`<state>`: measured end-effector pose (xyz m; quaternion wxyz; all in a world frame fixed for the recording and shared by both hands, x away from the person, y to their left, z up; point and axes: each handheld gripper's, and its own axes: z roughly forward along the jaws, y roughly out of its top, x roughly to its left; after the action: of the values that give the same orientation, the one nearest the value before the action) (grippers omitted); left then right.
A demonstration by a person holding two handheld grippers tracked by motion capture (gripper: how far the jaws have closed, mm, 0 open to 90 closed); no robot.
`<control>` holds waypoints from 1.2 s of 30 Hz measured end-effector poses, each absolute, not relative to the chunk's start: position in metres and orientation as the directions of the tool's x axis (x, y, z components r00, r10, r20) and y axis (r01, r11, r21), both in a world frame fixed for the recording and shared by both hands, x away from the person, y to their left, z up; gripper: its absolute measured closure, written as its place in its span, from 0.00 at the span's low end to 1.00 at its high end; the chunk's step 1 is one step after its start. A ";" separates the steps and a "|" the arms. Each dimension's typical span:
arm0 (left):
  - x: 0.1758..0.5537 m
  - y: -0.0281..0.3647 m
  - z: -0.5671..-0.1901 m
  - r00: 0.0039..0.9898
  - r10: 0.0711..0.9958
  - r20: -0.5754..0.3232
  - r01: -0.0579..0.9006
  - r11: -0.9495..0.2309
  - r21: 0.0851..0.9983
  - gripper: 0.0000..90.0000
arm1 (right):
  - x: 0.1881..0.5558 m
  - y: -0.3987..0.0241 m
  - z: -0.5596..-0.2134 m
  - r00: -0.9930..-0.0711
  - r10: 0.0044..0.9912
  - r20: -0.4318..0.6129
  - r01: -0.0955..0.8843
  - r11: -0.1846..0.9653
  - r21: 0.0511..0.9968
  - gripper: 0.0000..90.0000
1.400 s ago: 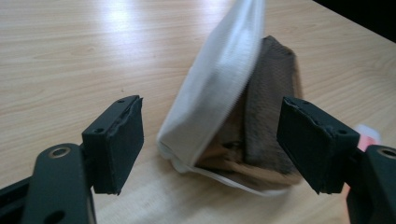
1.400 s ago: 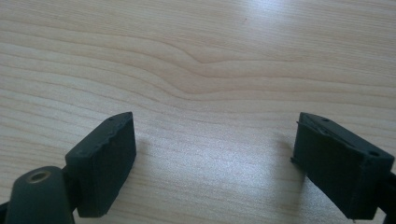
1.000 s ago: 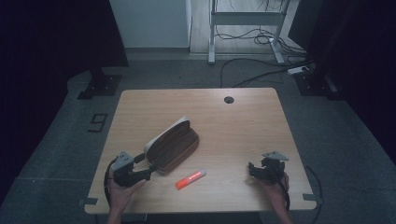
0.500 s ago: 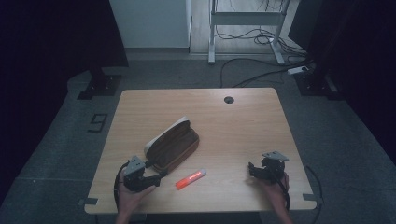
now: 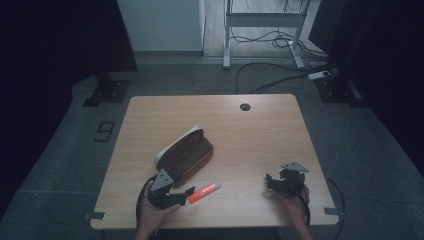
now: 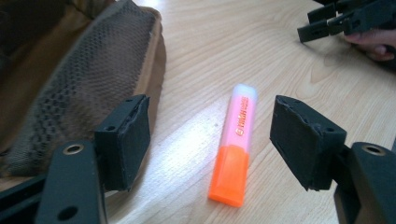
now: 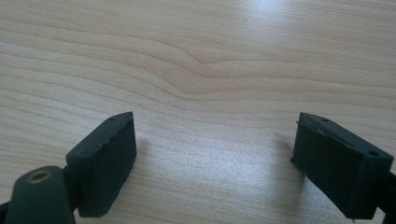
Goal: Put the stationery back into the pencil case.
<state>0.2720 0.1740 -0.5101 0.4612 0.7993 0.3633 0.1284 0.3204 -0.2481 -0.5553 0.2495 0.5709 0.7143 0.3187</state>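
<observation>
Highlighter [image 6: 235, 148], orange with unreadable printed lettering, lies on the desk [image 5: 260, 135] between the spread left tool [image 6: 210, 140]. Brown mesh-lined case [image 5: 186, 154] lies beside it. Right tool [image 7: 215, 163] spread, holding nothing.

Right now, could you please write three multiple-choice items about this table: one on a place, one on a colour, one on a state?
1. Where is the highlighter?
A. between the left gripper's open jaws
B. inside the brown case
C. under the right gripper
2. What colour is its cap?
A. green
B. orange
C. blue
3. How is the right gripper?
A. shut on the highlighter
B. open over bare wood
C. shut on the case

Answers: 1 A, the left gripper frames it beside the brown case; 2 B, the cap is orange; 3 B, its jaws stand apart over the table.
</observation>
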 end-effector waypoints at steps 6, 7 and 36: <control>0.271 0.163 -0.517 0.718 0.686 -0.117 0.467 -0.350 0.812 0.34 | 0.321 -0.248 -0.555 -0.223 0.975 0.008 0.657 0.144 0.740 0.14; 0.271 0.162 -0.519 0.719 0.686 -0.114 0.469 -0.357 0.808 0.34 | 0.321 -0.248 -0.555 -0.223 0.975 0.008 0.657 0.144 0.740 0.14; 0.271 0.141 -0.546 0.725 0.685 -0.078 0.516 -0.464 0.720 0.52 | 0.321 -0.248 -0.555 -0.223 0.975 0.009 0.657 0.144 0.740 0.14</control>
<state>0.2710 0.1409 -0.5460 0.3778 0.8483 0.3537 0.1118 0.3206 -0.2483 -0.5554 0.2490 0.5713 0.7141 0.3190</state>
